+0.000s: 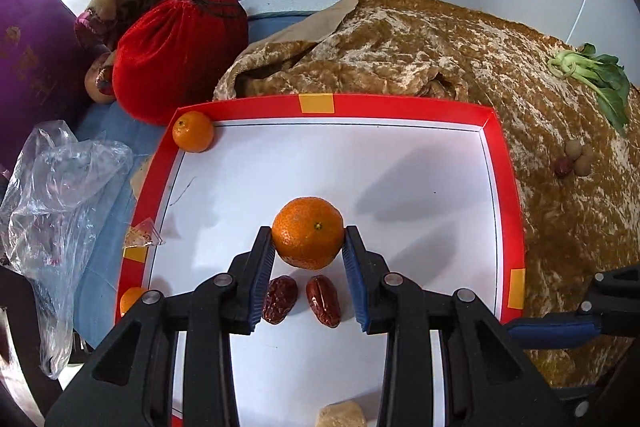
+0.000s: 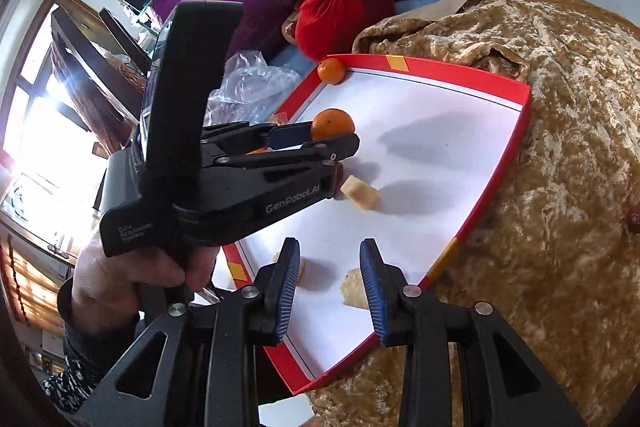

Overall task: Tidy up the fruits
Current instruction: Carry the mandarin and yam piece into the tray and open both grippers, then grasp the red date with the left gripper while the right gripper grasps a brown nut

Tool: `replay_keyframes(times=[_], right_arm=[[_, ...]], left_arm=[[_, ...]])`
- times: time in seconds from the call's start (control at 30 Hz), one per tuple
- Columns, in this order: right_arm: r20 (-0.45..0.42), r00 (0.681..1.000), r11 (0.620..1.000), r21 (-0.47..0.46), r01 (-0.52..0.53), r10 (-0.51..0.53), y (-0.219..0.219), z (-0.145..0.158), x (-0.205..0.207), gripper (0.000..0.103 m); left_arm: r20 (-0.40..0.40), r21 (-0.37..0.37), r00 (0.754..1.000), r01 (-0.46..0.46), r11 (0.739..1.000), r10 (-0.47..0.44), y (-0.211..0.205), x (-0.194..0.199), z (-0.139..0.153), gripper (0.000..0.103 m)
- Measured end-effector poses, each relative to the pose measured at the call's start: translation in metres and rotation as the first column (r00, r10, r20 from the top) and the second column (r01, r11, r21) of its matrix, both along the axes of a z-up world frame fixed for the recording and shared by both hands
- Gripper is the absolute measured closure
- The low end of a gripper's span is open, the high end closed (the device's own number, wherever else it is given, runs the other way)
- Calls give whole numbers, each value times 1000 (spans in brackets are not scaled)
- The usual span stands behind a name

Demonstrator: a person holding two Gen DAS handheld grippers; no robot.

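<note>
Tongs on my left [image 1: 308, 239] are clamped on a tangerine [image 1: 308, 233], both blue pads pressed to its sides, over the white floor of the red-rimmed tray [image 1: 400, 105]. My left view shows two red dates [image 1: 280, 299] lying side by side on the tray just beneath that fruit, and a second tangerine [image 1: 193, 131] tucked into the far left corner against the rim; a third orange fruit [image 1: 130, 299] peeks out at the near left edge, half hidden by the tool. Off the tray to the right, on the gold cloth [image 1: 460, 47], I see a bok choy [image 1: 596, 75] and a small cluster of longans [image 1: 578, 155] with one more date touching them. My right view hides the dates behind the left tool but gives what the left cannot: a pale cube-like piece [image 2: 360, 193] near the tray's middle, and two more pale pieces [image 2: 354, 287] close to my right tongs [image 2: 330, 291]. Those tongs are spread apart, nothing between them, hovering over the tray's near corner. A red pouch [image 2: 344, 15] sits beyond the tray.
</note>
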State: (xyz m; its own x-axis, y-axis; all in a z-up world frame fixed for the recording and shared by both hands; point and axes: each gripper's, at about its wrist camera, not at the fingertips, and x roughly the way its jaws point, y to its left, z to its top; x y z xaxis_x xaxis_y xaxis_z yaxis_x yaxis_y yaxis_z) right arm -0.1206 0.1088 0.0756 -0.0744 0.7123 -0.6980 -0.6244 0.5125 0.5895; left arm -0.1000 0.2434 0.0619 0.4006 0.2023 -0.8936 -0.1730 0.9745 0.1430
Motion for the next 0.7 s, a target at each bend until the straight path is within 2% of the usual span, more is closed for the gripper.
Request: replay_keyframes(times=[0.1, 0.2, 0.33, 0.43, 0.53, 0.63, 0.7], right_arm=[[9, 999, 998, 22, 51, -51, -15, 8, 11, 69], [-6, 992, 991, 46, 126, -126, -44, 17, 30, 69], [-17, 965, 964, 33, 262, -262, -87, 21, 65, 69], [-82, 925, 928, -1, 373, -372, -133, 18, 94, 69], [-165, 864, 879, -63, 472, -476, -177, 4, 121, 68], [-182, 822, 842, -137, 522, -540, -206, -11, 135, 68], [-188, 796, 818, -171, 550, -575, -221, -21, 139, 68]], left_arm=[[24, 47, 999, 26, 999, -27, -9, 5, 5, 70], [86, 71, 994, 68, 995, -74, -26, 10, 17, 70], [175, 73, 967, 175, 982, -185, -60, 17, 33, 69], [169, 56, 942, 286, 957, -291, -93, 21, 31, 65], [126, 71, 910, 390, 918, -396, -129, 25, 21, 65], [96, 88, 887, 445, 891, -452, -157, 28, 13, 65], [84, 93, 881, 458, 884, -465, -169, 30, 7, 65]])
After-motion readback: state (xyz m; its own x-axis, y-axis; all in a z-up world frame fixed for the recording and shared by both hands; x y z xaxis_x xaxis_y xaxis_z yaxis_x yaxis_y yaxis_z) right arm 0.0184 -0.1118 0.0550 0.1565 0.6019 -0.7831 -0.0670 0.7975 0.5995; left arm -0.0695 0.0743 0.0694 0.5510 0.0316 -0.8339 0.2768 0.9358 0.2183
